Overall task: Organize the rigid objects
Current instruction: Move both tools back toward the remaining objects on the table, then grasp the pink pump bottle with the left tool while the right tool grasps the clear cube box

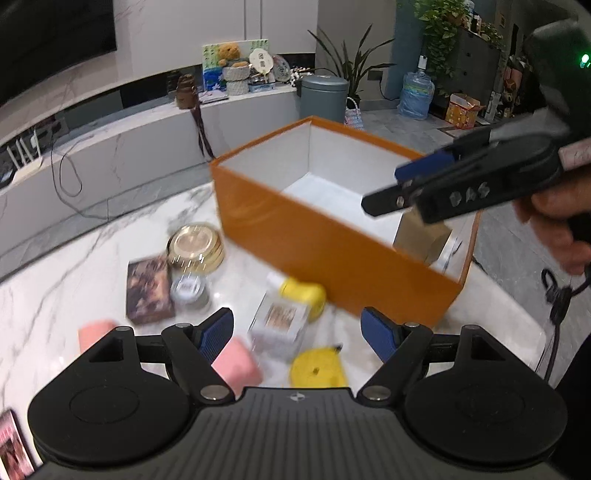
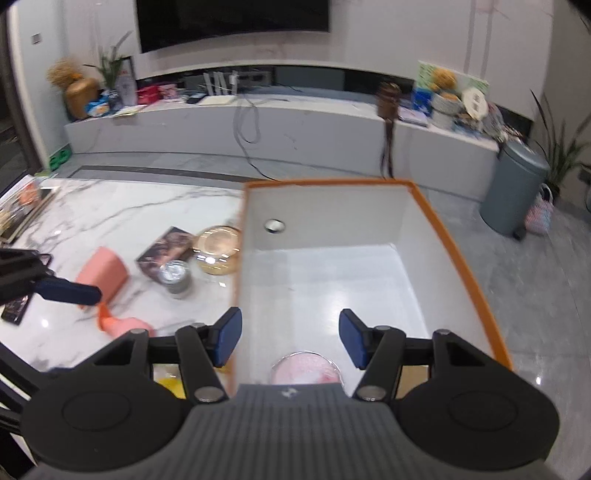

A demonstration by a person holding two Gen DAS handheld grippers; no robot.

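My left gripper [image 1: 297,328] gapes wide and empty above a clear square bottle [image 1: 279,321], a pink block [image 1: 236,360] and a yellow round case [image 1: 317,369] on the white marble table [image 1: 55,295]. My right gripper [image 2: 290,338], jaws parted and empty, hangs over the open orange cardboard box [image 2: 458,254], where a pink-lidded round container [image 2: 306,369] lies below it.

Premises: a home living room. A large wall-mounted television [image 2: 232,22] hangs above a long, low marble media console [image 2: 280,125] carrying a teddy bear [image 1: 229,53], routers and household clutter. Potted plants [image 1: 351,66], a grey pedal bin [image 1: 324,98] and a water jug [image 1: 416,96] stand on the tiled floor. The worktop [image 2: 122,210] is white veined marble.
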